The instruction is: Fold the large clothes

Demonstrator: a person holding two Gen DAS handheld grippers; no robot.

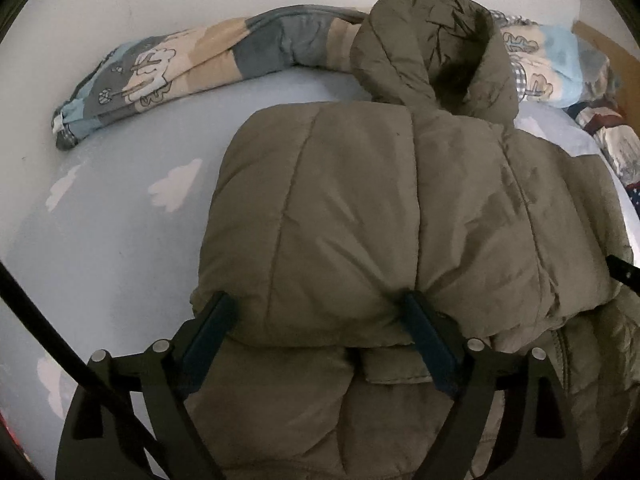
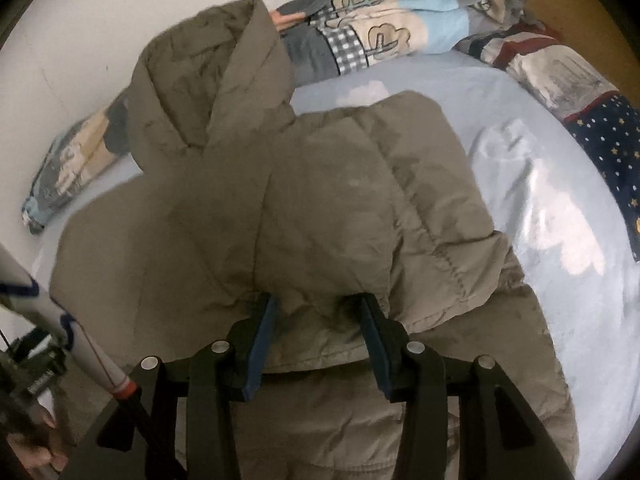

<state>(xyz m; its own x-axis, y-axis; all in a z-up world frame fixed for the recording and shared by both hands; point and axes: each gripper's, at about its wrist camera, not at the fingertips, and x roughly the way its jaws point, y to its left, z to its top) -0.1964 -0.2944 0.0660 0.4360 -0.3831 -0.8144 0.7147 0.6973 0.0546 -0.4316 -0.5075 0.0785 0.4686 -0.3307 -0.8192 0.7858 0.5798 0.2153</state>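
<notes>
An olive-green padded hooded jacket (image 1: 360, 208) lies on a light blue bed sheet (image 1: 100, 240), its lower part folded up over the body and its hood (image 1: 432, 48) toward the wall. My left gripper (image 1: 320, 304) is open, its fingers straddling the thick folded edge at the jacket's left side. In the right wrist view the jacket (image 2: 320, 200) fills the middle. My right gripper (image 2: 318, 308) is partly closed, its fingers pressing into the bunched folded edge of the jacket's right side. The hood (image 2: 208, 76) lies at upper left there.
A rolled patterned quilt (image 1: 180, 64) lies along the white wall behind the jacket and also shows in the right wrist view (image 2: 400, 20). A star-patterned blanket (image 2: 600, 140) sits at the bed's right side. The left gripper's handle (image 2: 48, 320) shows at lower left.
</notes>
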